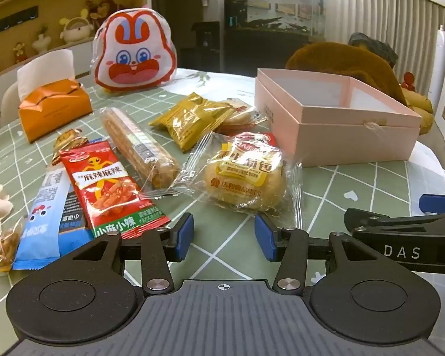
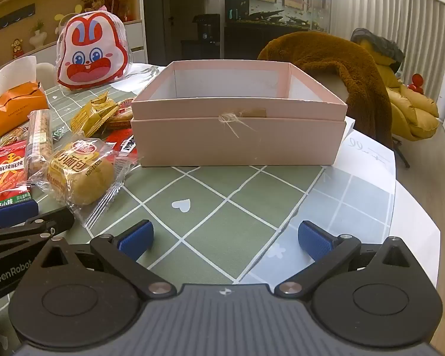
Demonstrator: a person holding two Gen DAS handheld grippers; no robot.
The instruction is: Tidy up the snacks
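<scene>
Several snacks lie on the green checked tablecloth (image 1: 228, 255): a wrapped bun (image 1: 243, 175), a red spicy strip pack (image 1: 109, 187), a blue pack (image 1: 44, 216), a long biscuit roll (image 1: 139, 145) and yellow packets (image 1: 192, 118). An open pink box (image 1: 335, 118) stands to their right; it looks empty in the right wrist view (image 2: 237, 127). My left gripper (image 1: 225, 234) is open and empty just before the bun. My right gripper (image 2: 225, 237) is open and empty over bare cloth in front of the box. The bun (image 2: 83, 175) lies to its left.
An orange tissue box (image 1: 53, 109) and a rabbit-face bag (image 1: 133, 56) stand at the table's far left. A brown fleece on a chair (image 2: 341, 68) is behind the box. White paper (image 2: 368, 151) lies right of the box. The table edge curves at the right.
</scene>
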